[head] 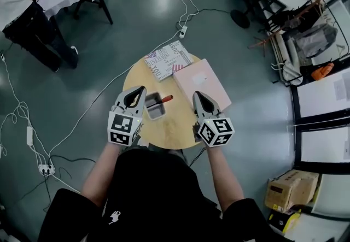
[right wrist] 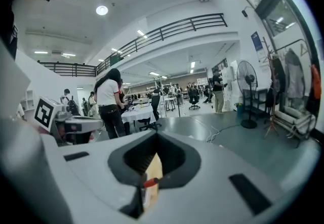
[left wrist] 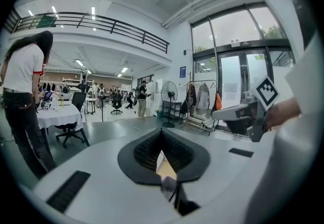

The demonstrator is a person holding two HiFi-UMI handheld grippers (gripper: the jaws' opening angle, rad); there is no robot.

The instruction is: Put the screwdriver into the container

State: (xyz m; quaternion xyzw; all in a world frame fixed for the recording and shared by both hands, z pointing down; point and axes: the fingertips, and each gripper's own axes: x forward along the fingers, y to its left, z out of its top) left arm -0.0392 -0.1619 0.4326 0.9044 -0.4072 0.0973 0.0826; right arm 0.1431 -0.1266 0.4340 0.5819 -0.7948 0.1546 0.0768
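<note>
**A:** Two grippers, and neither holds anything. The left gripper (head: 140, 91) hangs just left of the container (head: 156, 117) with its jaws pressed together. The right gripper (head: 197, 95) is further off to the container's right, also pinched closed on nothing.

**B:** Where's the screwdriver (head: 163, 99)?

**A:** Half in, I'd say. Its dark shaft reaches down into the container, but the red handle sticks out over the container's right rim. It seems to lean on the rim rather than lie flat inside.

**B:** Anything else in the container?

**A:** Nothing that I can make out, only that shaft end against the grey floor.

**B:** So what could go wrong?

**A:** The handle looks like the heavier end, and it overhangs. A knock from either gripper, or a bump to the round table (head: 169, 129), could tip the screwdriver out beside the container or drag the light container along. The left gripper is the nearer worry, since it sits right by the container's left wall.

**B:** And if the handle needs a push?

**A:** Closed jaws could nudge it in, but pushing too hard would slide the container instead.
</note>
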